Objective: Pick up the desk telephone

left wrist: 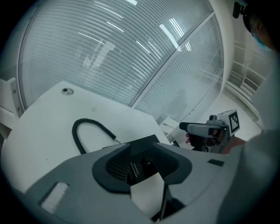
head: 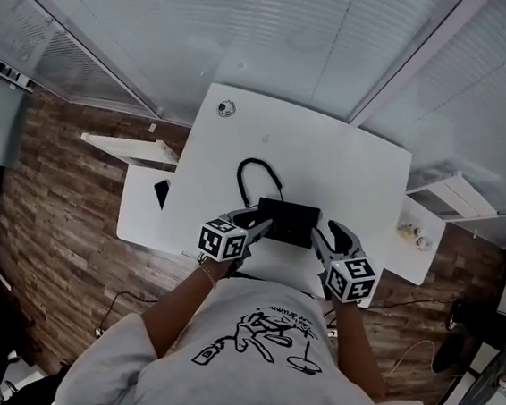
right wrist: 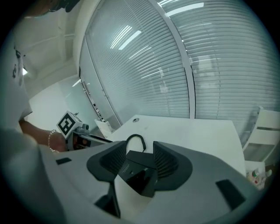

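White table [head: 347, 160] below me, black desk telephone [head: 289, 222] lying near my edge, its coiled cord [head: 248, 172] looping across the top behind it, small round grommet [head: 225, 108] at the far corner

The desk telephone [head: 289, 221] is black plastic with a slight sheen, and its coiled cord [head: 254, 160] is matt black. The tabletop [head: 347, 156] is smooth, matt white. The left hand-held gripper [left wrist: 146, 162] and right hand-held gripper [right wrist: 140, 159] have matt grey plastic shells and dark ribbed pads [right wrist: 166, 161]. The floor [head: 57, 218] is grainy wood plank.
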`<state>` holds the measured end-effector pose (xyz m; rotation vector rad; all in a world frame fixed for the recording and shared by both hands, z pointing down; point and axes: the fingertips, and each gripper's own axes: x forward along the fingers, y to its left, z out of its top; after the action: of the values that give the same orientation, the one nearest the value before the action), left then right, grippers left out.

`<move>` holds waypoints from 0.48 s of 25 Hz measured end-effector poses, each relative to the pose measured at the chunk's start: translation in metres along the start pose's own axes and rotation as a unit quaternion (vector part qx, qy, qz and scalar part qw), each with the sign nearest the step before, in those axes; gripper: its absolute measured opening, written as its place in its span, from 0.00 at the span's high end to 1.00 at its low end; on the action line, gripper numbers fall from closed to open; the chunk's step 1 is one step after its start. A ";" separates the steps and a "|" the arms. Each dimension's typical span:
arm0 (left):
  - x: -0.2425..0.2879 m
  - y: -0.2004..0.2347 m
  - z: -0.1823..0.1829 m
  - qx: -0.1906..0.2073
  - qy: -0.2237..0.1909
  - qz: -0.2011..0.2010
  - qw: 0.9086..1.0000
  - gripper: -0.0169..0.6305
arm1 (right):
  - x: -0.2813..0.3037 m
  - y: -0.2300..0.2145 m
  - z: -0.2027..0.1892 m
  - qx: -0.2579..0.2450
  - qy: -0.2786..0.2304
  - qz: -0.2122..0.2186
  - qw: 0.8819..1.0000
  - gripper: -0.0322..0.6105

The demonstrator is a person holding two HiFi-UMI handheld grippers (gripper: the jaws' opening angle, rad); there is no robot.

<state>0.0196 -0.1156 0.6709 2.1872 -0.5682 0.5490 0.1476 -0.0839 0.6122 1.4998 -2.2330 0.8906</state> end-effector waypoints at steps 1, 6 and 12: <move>0.003 0.005 -0.007 -0.007 0.007 0.002 1.000 0.76 | 0.003 -0.002 -0.007 0.004 0.008 0.000 1.000 0.70; 0.014 0.026 -0.032 -0.048 0.027 0.005 0.998 0.73 | 0.020 -0.010 -0.031 0.026 0.036 0.004 0.999 0.67; 0.026 0.047 -0.053 -0.092 0.037 0.014 0.995 0.70 | 0.038 -0.019 -0.057 0.052 0.068 0.006 0.996 0.64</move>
<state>0.0039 -0.1067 0.7442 1.9788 -0.5874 0.5678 0.1443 -0.0787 0.6830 1.4242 -2.1292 1.0955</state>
